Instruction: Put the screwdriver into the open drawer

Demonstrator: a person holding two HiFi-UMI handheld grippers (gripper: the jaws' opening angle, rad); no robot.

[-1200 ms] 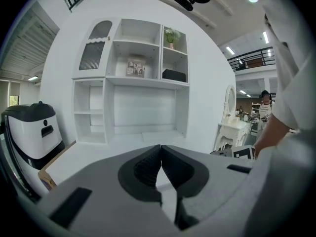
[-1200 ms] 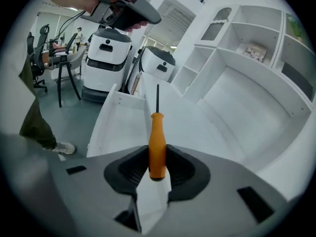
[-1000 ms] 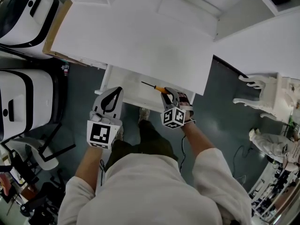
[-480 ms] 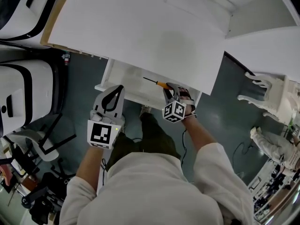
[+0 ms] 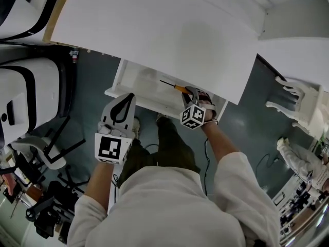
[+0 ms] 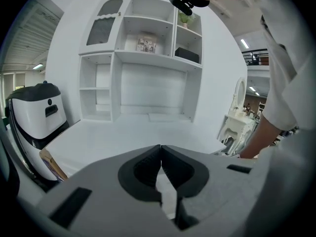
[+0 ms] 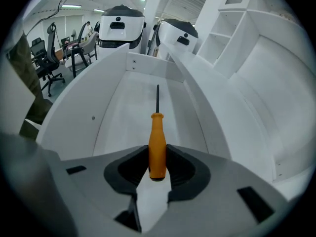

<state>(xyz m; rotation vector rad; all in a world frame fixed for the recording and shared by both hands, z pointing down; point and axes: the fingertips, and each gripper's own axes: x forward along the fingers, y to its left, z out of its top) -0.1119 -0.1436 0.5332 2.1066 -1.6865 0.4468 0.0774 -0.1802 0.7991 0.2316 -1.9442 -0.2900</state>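
My right gripper (image 7: 157, 158) is shut on the orange handle of the screwdriver (image 7: 157, 144), whose dark shaft points ahead over the white open drawer (image 7: 123, 107). In the head view the screwdriver (image 5: 175, 87) hangs over the drawer (image 5: 134, 81) under the white desk top, with the right gripper (image 5: 192, 100) behind it. My left gripper (image 5: 125, 101) is at the drawer's front left, jaws shut with nothing between them. Its own view shows the left gripper (image 6: 161, 152) above the desk top (image 6: 128, 142).
A white shelf unit (image 6: 143, 58) stands at the back of the desk. White robot bases (image 5: 25, 107) and office chairs (image 5: 46, 158) stand at the left. A small white ornate table (image 5: 298, 102) is at the right. The person's legs (image 5: 164, 148) are below the drawer front.
Both grippers have sunk, the right one more, bringing the screwdriver lower over the drawer. The grip on the handle is unchanged.
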